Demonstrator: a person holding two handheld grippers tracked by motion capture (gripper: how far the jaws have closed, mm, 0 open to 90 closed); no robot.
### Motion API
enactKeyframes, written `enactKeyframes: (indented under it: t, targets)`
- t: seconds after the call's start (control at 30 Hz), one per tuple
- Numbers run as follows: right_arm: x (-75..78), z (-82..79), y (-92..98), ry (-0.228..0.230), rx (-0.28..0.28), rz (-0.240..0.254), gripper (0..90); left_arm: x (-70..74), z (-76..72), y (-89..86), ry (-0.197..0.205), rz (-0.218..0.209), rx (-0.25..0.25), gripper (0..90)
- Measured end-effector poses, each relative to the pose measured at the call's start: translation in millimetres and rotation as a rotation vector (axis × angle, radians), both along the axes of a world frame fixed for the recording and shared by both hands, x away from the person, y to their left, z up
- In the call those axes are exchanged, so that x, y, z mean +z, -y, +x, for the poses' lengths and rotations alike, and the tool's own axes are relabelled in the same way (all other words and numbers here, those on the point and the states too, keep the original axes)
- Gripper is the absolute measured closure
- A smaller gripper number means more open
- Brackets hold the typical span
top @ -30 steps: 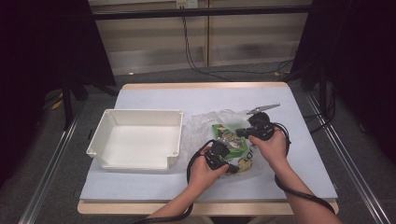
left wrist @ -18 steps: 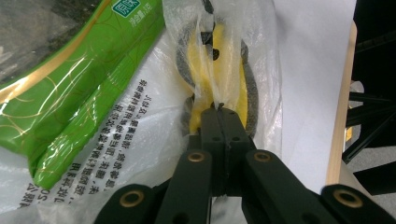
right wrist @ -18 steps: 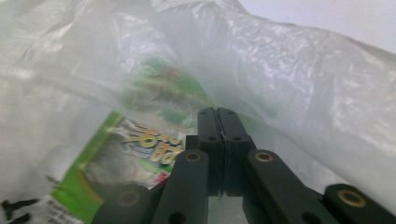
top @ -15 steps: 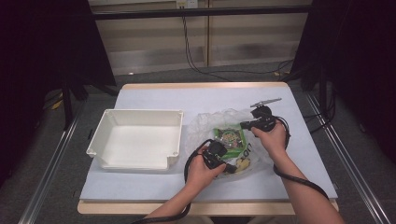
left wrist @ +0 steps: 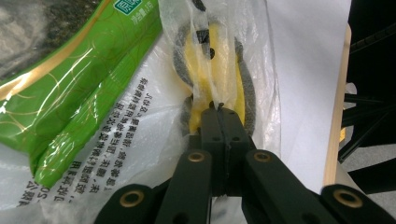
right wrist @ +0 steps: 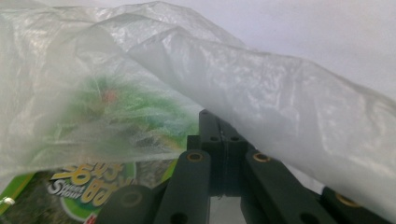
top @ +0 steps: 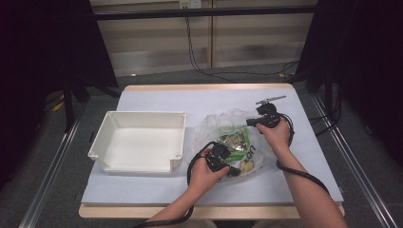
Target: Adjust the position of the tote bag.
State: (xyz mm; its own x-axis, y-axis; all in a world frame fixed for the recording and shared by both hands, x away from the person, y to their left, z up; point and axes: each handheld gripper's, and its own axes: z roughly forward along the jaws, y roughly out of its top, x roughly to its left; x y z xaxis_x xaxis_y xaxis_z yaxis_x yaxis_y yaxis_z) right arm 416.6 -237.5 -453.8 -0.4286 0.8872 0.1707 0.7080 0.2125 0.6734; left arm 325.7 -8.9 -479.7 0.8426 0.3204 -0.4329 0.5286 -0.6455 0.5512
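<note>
Your bench (top: 157,183) is covered in pale blue-white, with dark curtains around it and a white tray (top: 139,141) well to the left of both sets of fingers. The clear plastic bag (top: 237,124) lies crumpled between your hands, its long axis running roughly from your left gripper (top: 222,157) up toward your right gripper (top: 251,122). Inside it, a green snack packet (left wrist: 70,88) carries white Chinese print beneath it, and in the right gripper view you can read "Sweet" on that packet (right wrist: 70,189); the rest is too blurred to make out. Your left fingers are closed tight together, pinching a fold of the bag film just at their tips, with a yellow-and-grey item (left wrist: 215,70) lying straight ahead of them inside the bag. Your right fingers are likewise pressed together, and they seem to grip the bag's upper edge, which drapes over and past them.
</note>
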Motion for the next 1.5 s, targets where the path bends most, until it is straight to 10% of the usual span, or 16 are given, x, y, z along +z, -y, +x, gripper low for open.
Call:
enactKeyframes:
  t: [0.6,1.5]
  targets:
    - [-22.1,27.9,-4.4,-0.026,-0.020,0.012,90.0,-1.0,0.8,1.1,-0.015,-0.012,-0.001,90.0]
    - [-29.4,24.0,-14.6,-0.015,-0.034,-0.005,90.0,9.7,1.5,-9.4,-0.020,-0.052,0.032,84.0]
